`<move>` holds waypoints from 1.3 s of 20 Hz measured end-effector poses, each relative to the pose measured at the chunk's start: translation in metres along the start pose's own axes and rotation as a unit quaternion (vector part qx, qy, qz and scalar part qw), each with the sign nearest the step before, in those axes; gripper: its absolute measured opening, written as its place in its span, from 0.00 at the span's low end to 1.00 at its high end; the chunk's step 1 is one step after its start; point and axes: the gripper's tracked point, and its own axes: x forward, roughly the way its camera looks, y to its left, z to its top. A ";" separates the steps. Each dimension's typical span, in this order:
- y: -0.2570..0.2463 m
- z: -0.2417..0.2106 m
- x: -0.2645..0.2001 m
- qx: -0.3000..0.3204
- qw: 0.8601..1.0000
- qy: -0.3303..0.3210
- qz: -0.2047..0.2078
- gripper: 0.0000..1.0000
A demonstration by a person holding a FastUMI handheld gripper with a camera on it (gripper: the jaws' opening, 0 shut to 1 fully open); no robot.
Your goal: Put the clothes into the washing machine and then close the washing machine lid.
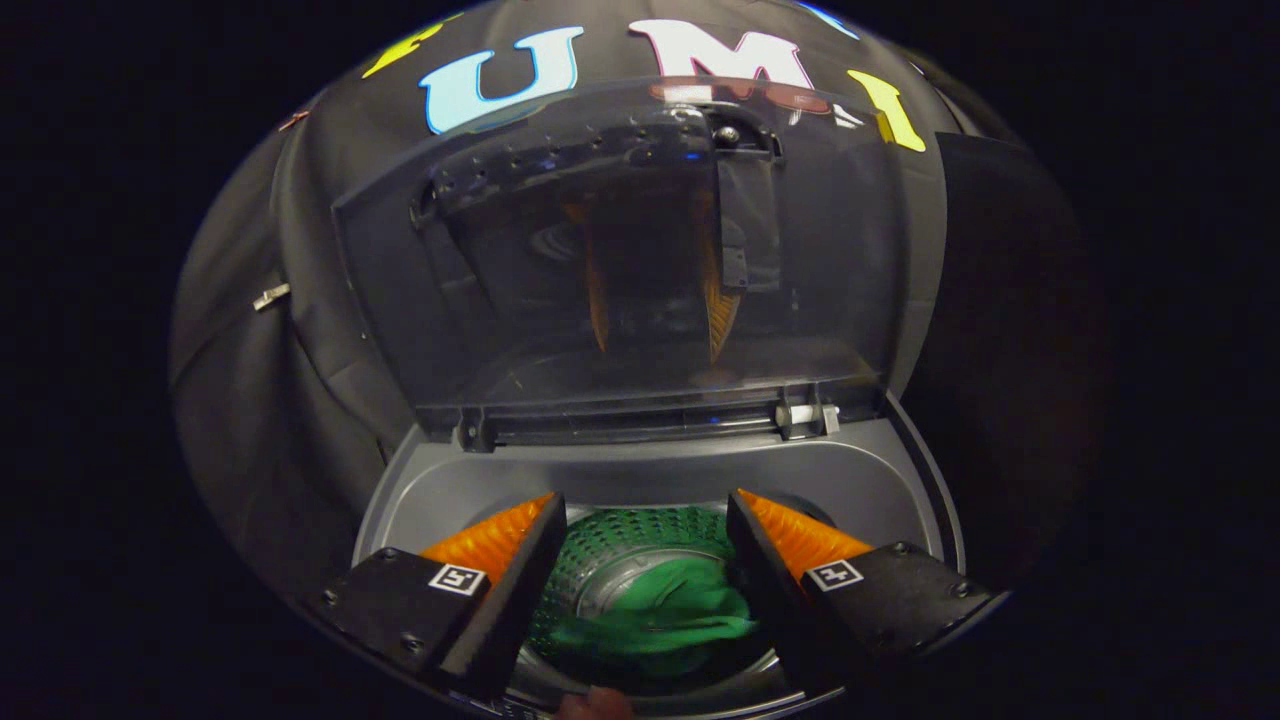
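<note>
The gripper (pixel 645 520) was held spread and empty above the drum, where the green garment (pixel 665 612) was already dropped, while the lid (pixel 640 260), at twelve o'clock, was left unclosed.

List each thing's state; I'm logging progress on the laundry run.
washing machine lid: open, standing upright at the back.
green cloth: lying inside the drum.
drum: uncovered, holding the cloth.
hand-held gripper: open, fingers apart above the drum, holding nothing.
</note>
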 end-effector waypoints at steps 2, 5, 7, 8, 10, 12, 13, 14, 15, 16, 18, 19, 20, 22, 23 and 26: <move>-0.002 -0.002 -0.003 0.003 1.000 0.003 -0.001 1.00; -0.004 0.002 -0.011 0.013 1.000 -0.004 0.000 1.00; -0.004 0.016 -0.022 0.015 1.000 -0.018 -0.003 1.00; -0.006 0.024 -0.028 0.013 1.000 -0.025 -0.007 1.00; -0.009 0.049 -0.044 0.014 0.999 -0.041 -0.019 1.00; -0.009 0.074 -0.057 0.013 0.998 -0.060 -0.024 1.00; -0.008 0.087 -0.063 0.010 0.997 -0.068 -0.028 1.00; -0.007 0.100 -0.069 0.008 0.997 -0.076 -0.029 1.00; -0.005 0.113 -0.075 0.006 0.996 -0.086 -0.028 1.00; -0.004 0.125 -0.078 0.005 0.995 -0.095 -0.029 1.00; 0.004 0.149 -0.083 0.006 0.994 -0.108 -0.024 1.00; 0.009 0.159 -0.084 0.007 0.994 -0.110 -0.018 1.00; 0.015 0.171 -0.086 0.006 0.993 -0.114 -0.011 1.00; 0.023 0.196 -0.089 -0.012 0.992 -0.127 -0.009 1.00; 0.028 0.209 -0.089 -0.024 0.991 -0.133 -0.009 1.00; 0.046 0.242 -0.090 -0.032 0.990 -0.139 0.002 1.00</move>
